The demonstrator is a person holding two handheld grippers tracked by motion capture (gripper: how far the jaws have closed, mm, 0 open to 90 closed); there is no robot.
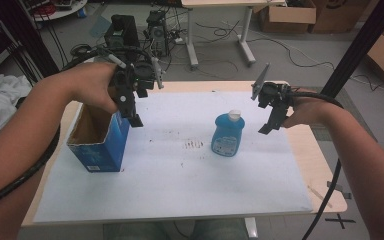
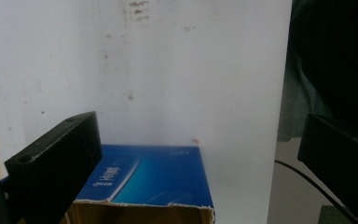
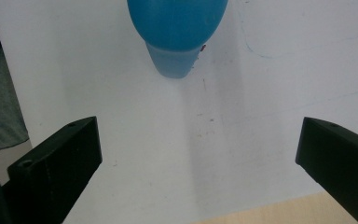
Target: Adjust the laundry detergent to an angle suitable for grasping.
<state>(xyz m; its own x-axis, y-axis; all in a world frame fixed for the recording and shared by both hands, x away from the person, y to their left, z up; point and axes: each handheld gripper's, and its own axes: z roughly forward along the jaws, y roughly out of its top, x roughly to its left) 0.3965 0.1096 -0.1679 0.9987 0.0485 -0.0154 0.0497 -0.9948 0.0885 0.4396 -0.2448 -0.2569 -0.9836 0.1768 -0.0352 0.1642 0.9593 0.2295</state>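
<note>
A blue cardboard box [image 1: 101, 141] with an open top stands on the left of the white sheet [image 1: 180, 185]. My left gripper [image 1: 132, 111] hangs just above its far right corner, open and holding nothing; the left gripper view looks down on the box's blue side [image 2: 149, 179] and torn brown rim. A blue bottle [image 1: 228, 134] with a white cap stands upright near the middle of the sheet. My right gripper [image 1: 273, 120] is a short way to its right, open and empty. In the right gripper view the bottle [image 3: 177, 28] is at the top, beyond the wide-apart jaws.
The white sheet covers most of a light wooden table [image 1: 320, 165]. Brown smudges [image 1: 194, 144] mark the sheet between box and bottle. Beyond the table are desk legs, cables, a computer tower [image 1: 157, 30] and cardboard boxes [image 1: 287, 15]. A black pole [image 1: 362, 42] rises at the right.
</note>
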